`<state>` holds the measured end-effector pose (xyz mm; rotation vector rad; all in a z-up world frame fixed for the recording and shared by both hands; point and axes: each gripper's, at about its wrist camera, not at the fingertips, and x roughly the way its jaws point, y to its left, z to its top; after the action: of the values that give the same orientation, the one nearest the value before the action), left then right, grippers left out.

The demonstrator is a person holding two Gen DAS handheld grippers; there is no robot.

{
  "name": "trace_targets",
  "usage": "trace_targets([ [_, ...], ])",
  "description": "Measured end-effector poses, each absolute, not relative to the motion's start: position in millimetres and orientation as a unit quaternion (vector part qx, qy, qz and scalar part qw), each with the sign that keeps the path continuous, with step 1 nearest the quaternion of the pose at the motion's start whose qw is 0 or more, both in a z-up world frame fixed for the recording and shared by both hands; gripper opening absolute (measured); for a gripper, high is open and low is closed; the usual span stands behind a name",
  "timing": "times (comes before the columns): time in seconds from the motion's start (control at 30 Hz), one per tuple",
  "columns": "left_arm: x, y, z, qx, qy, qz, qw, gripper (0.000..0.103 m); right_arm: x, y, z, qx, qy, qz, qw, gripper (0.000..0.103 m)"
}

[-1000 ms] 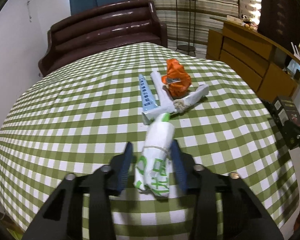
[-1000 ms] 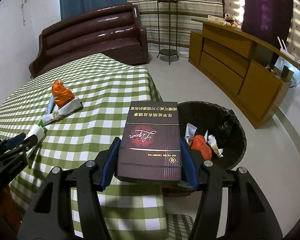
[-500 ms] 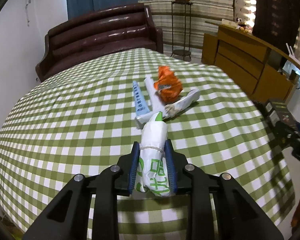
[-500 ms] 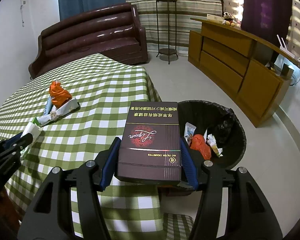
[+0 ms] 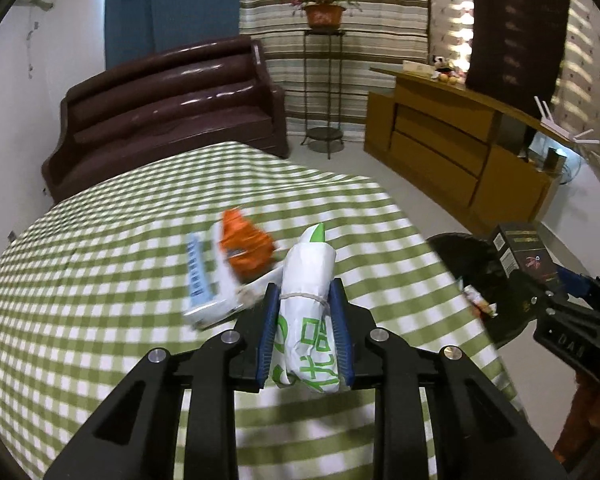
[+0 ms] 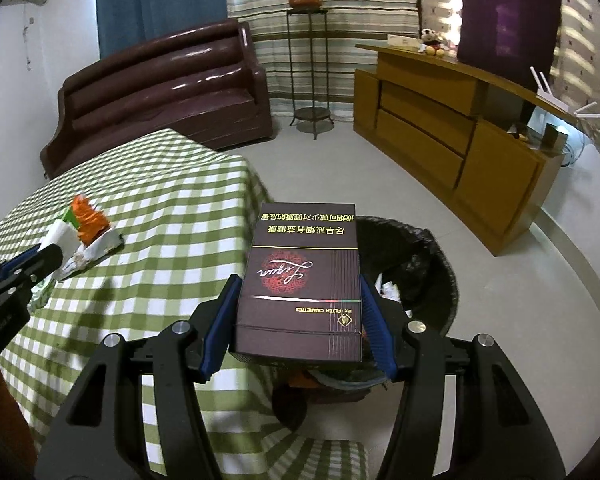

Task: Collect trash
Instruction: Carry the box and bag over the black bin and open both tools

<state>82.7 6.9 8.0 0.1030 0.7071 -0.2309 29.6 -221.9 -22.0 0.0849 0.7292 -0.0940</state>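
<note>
The soft rolled white-and-green packet (image 5: 306,320) could slide out of the left gripper (image 5: 305,336) on its way to the black bin (image 6: 420,264), since its pads pinch it narrowly and only near its tail, above the checked surface (image 5: 100,320). The right gripper (image 6: 298,320) is half spread, clamping a dark cigarette carton (image 6: 300,280) by its sides, just beside the bin, and could drop it short.

Left gripper (image 5: 305,328) clamps white-green wrapped bundle (image 5: 306,304) above checked tablecloth (image 5: 100,300); orange wrapper (image 5: 246,246) behind; right gripper (image 5: 556,284) holds dark carton (image 5: 520,246) over bin (image 5: 472,264)
</note>
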Motion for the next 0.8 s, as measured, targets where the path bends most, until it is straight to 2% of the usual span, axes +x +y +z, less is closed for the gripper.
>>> trace_targets([
  [0.8,121,-108,-1,0.088,0.332,-0.182,0.922,0.027,50,-288,-30,0.056,0.350,-0.100,0.930,0.057],
])
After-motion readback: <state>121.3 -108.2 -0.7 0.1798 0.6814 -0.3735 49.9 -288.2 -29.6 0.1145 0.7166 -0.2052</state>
